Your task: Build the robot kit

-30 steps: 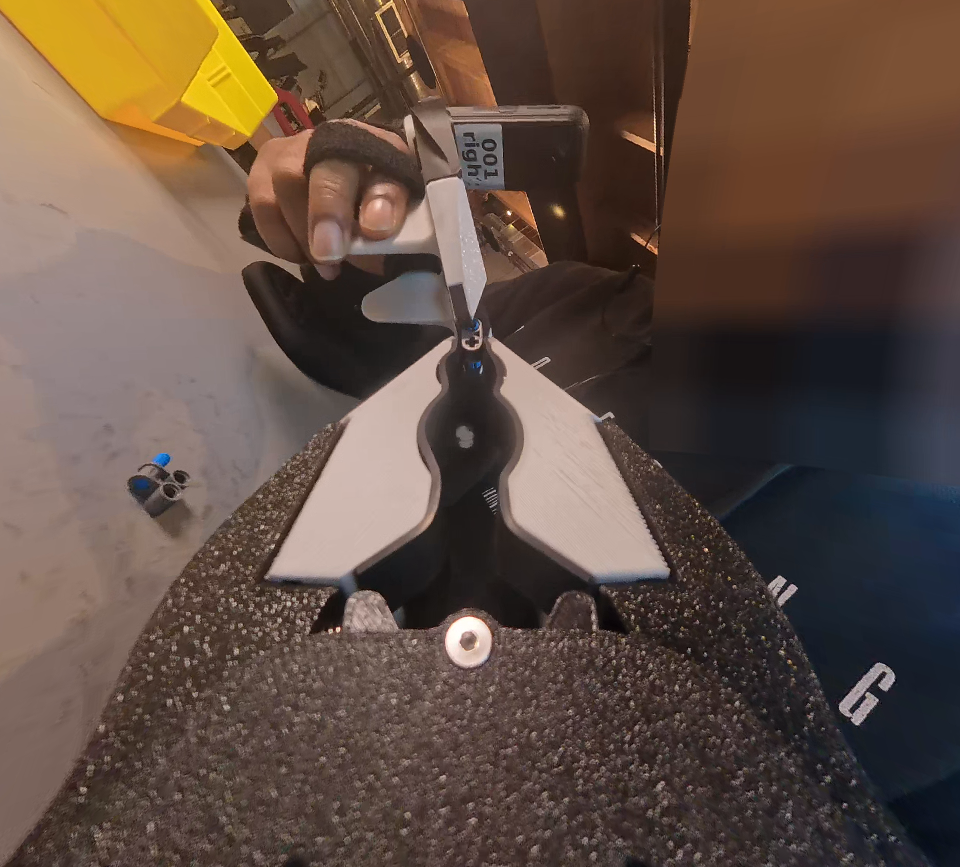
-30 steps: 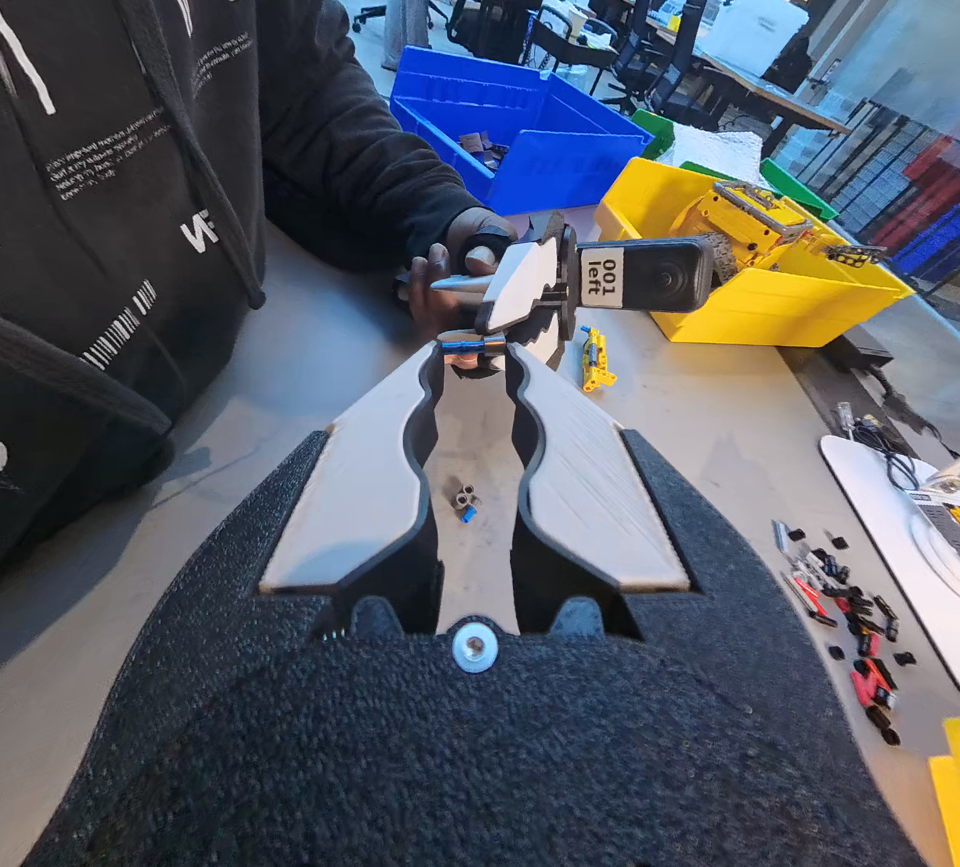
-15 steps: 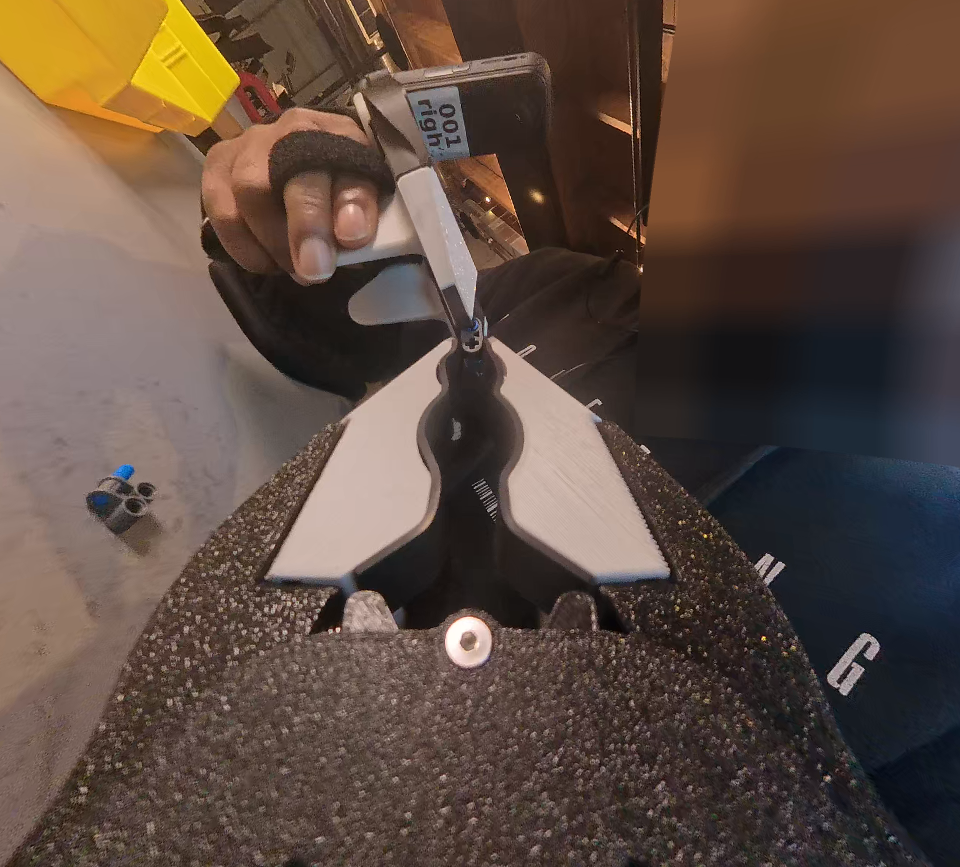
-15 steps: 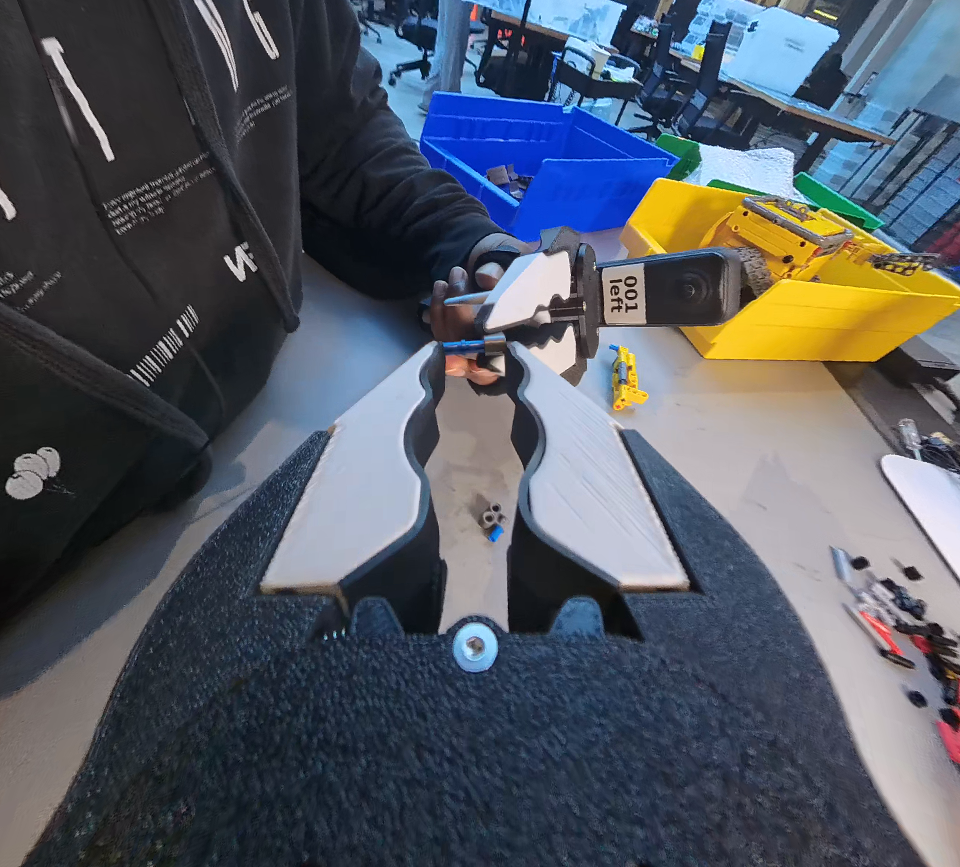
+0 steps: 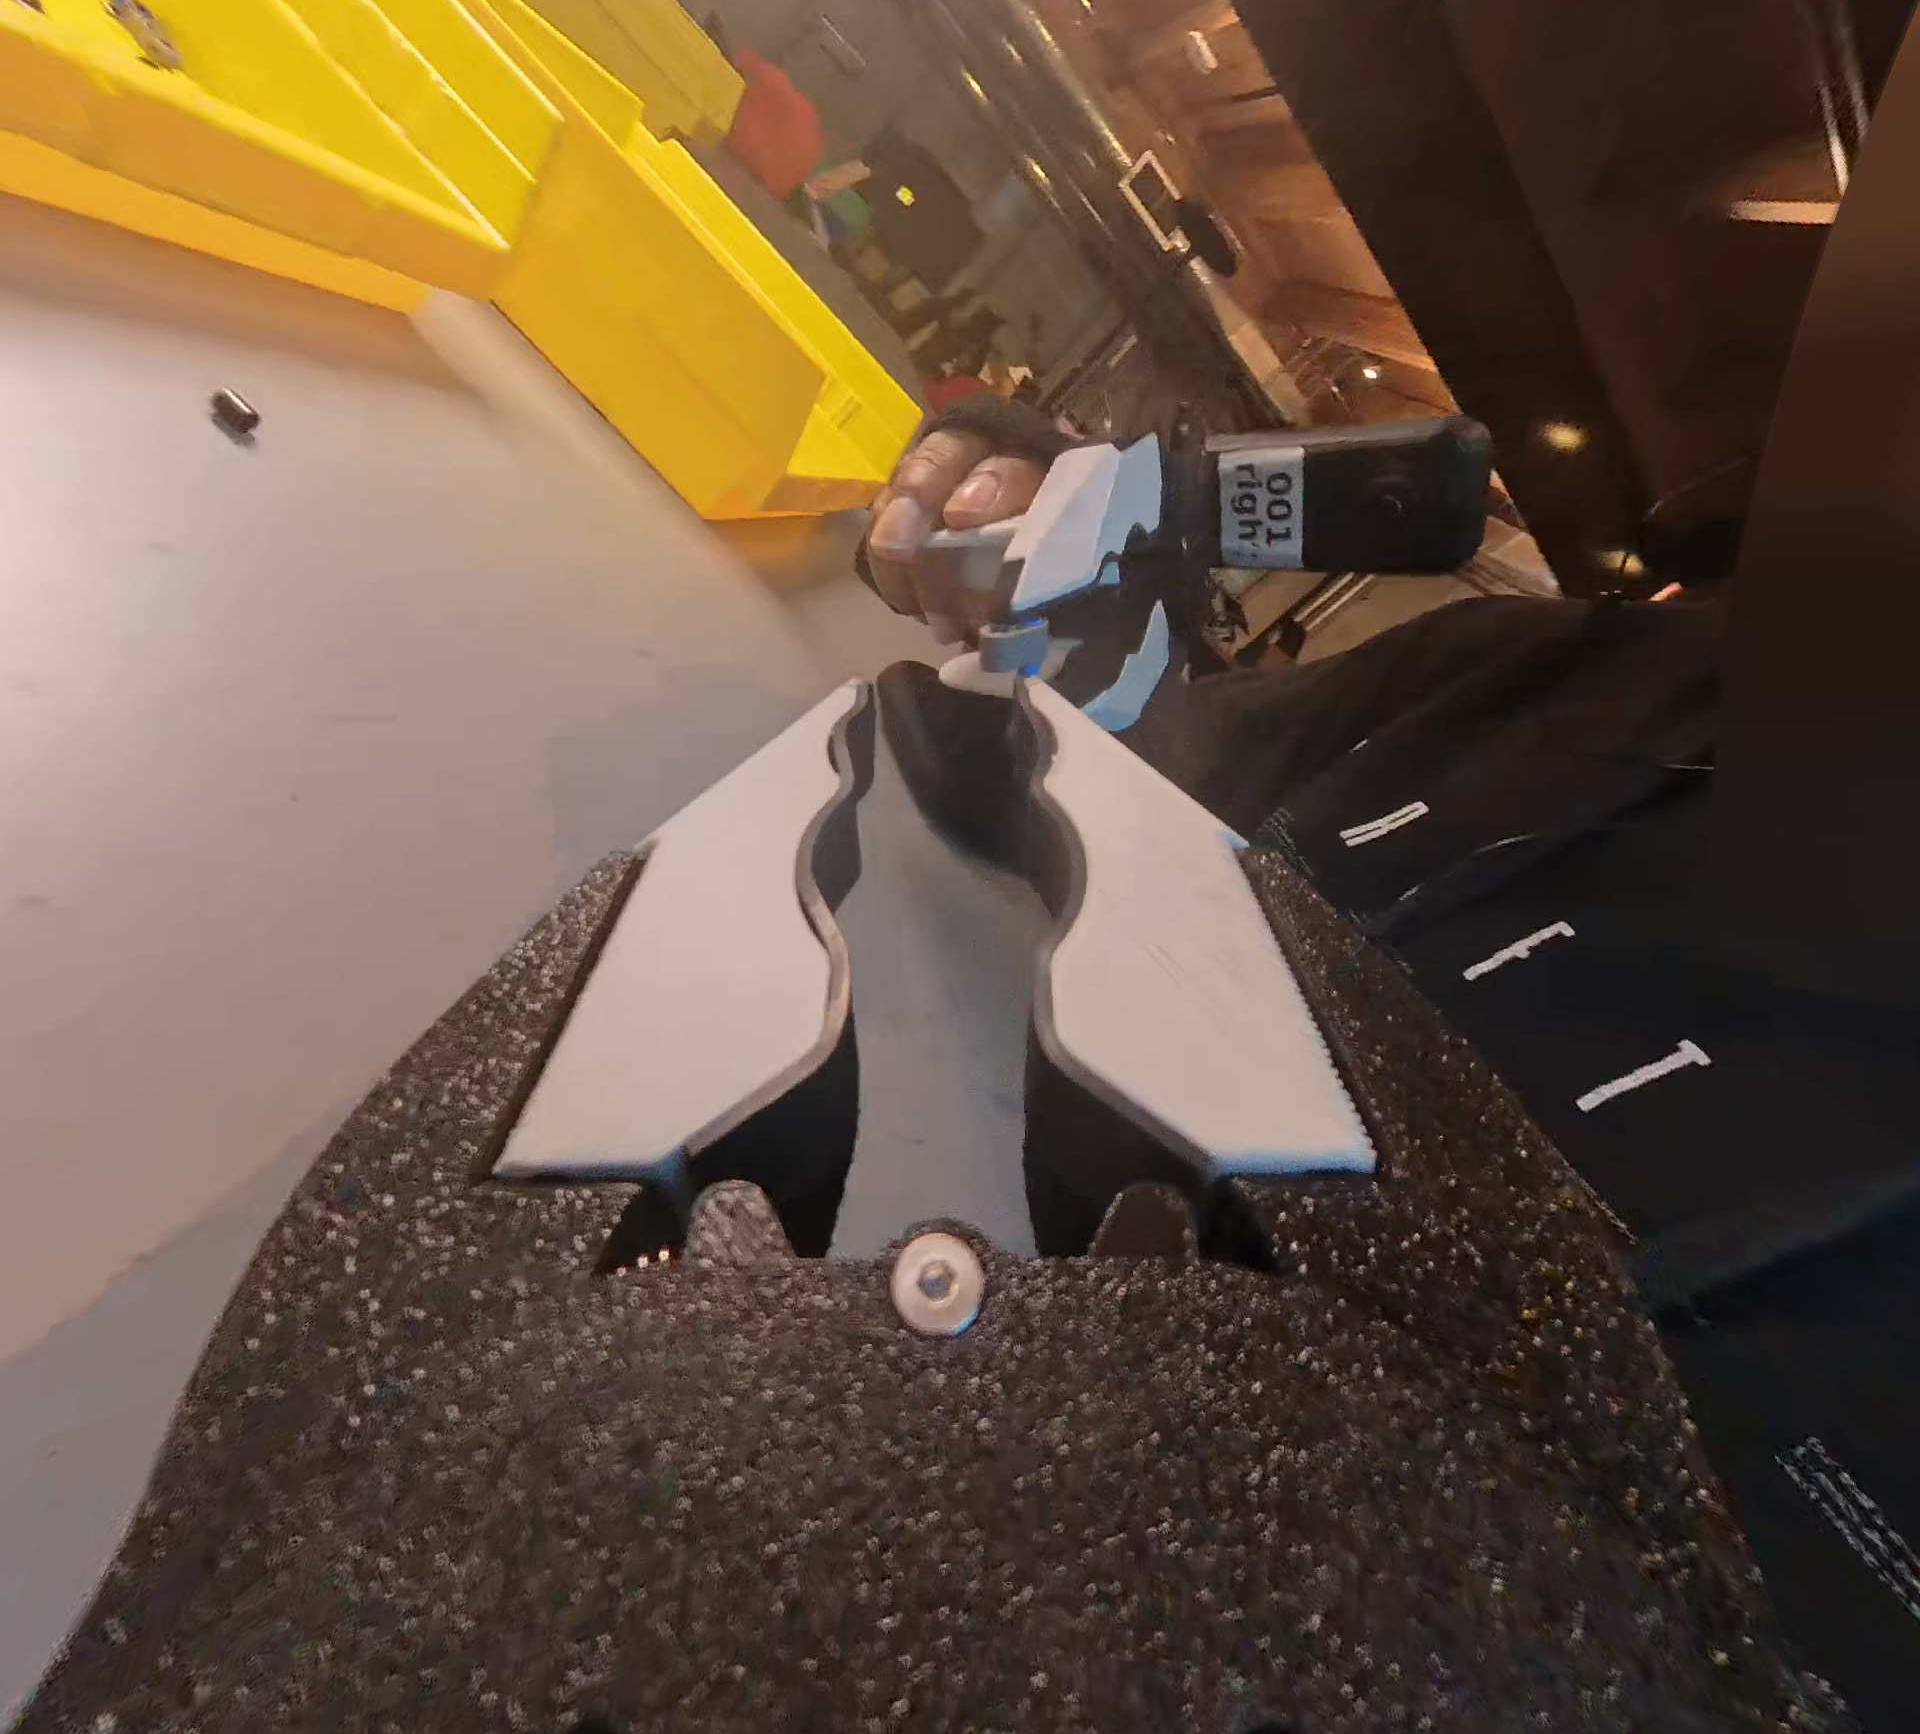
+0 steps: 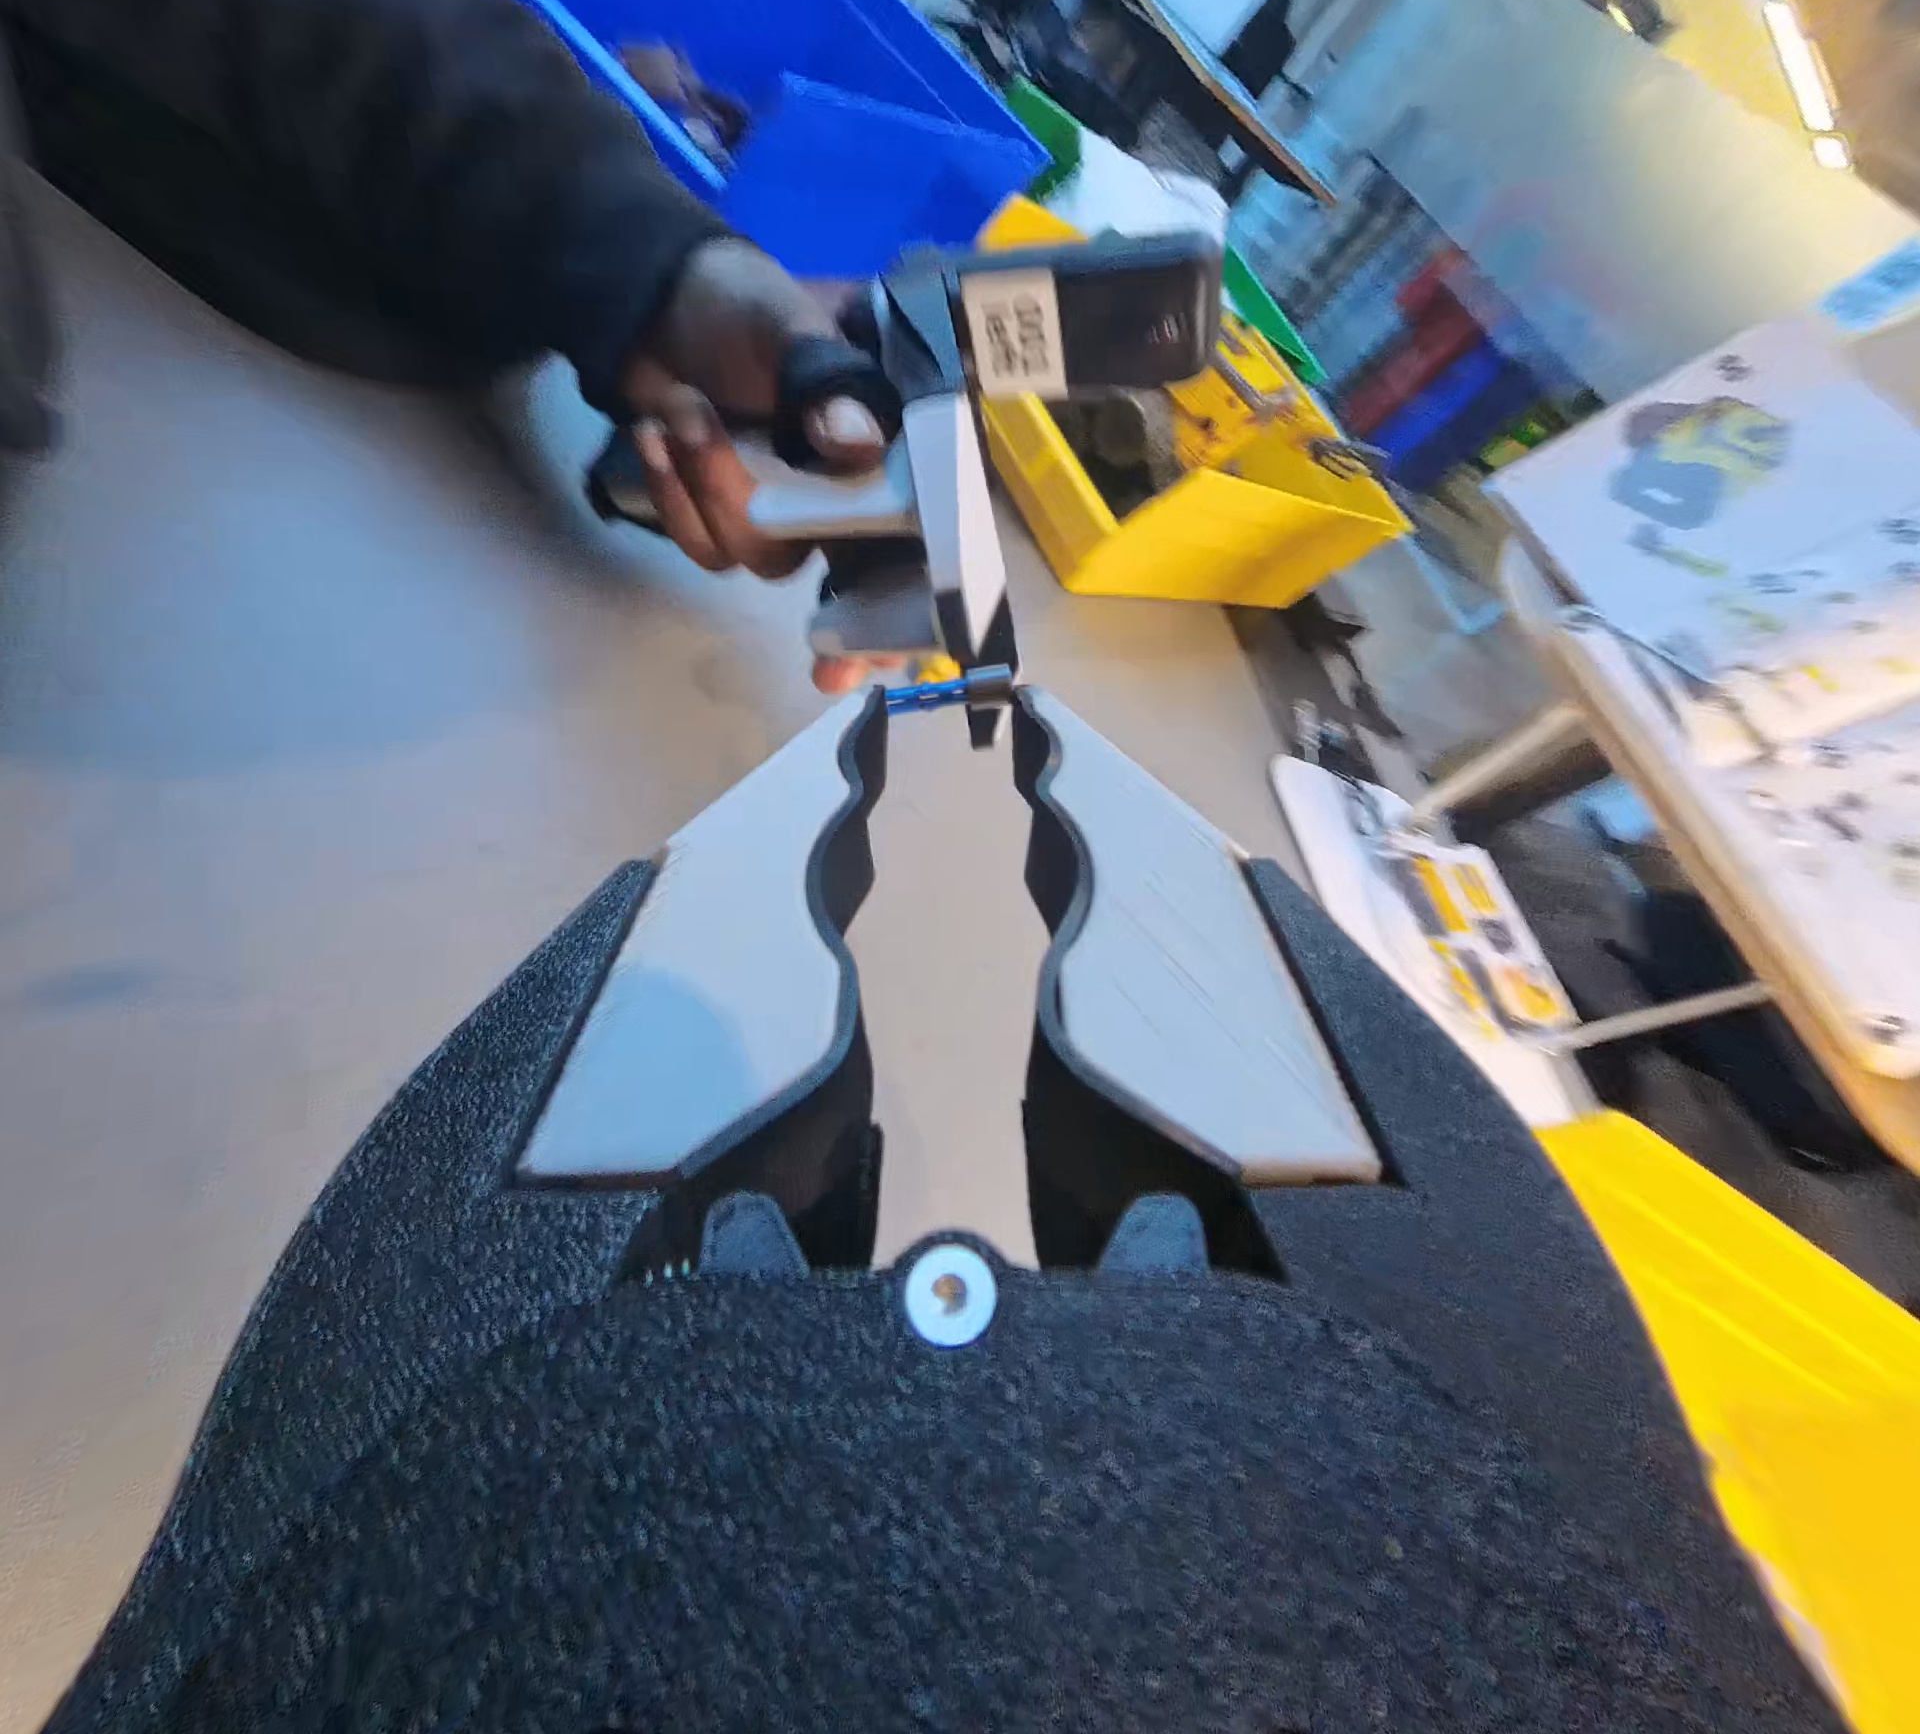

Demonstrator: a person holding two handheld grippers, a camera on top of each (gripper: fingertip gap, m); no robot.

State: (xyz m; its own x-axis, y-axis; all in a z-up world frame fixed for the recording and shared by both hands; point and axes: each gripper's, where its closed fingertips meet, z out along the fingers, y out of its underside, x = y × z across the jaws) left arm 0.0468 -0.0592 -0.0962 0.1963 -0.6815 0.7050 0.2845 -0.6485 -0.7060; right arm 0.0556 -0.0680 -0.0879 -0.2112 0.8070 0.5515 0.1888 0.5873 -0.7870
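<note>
Your right gripper holds a small blue pin with a grey sleeve on one end. The pin lies crosswise between the two fingertips, so the jaws stand at a narrow gap, as wide as the pin is long. The pin is in the air above the grey table, not on it.

Your left gripper is spread wide and holds nothing. Its tips are just below the pin in the left wrist view. In the right wrist view this gripper comes down onto the sleeve end of the pin. The picture is blurred there, so I cannot tell if it touches.

Your left hand is behind the pin and a little to its left. Your right hand is just behind the pin in the other view.

A yellow bin stands beyond the pin to the right, and a blue bin is farther behind the pin. One small dark piece lies on the table, well apart from the pin
</note>
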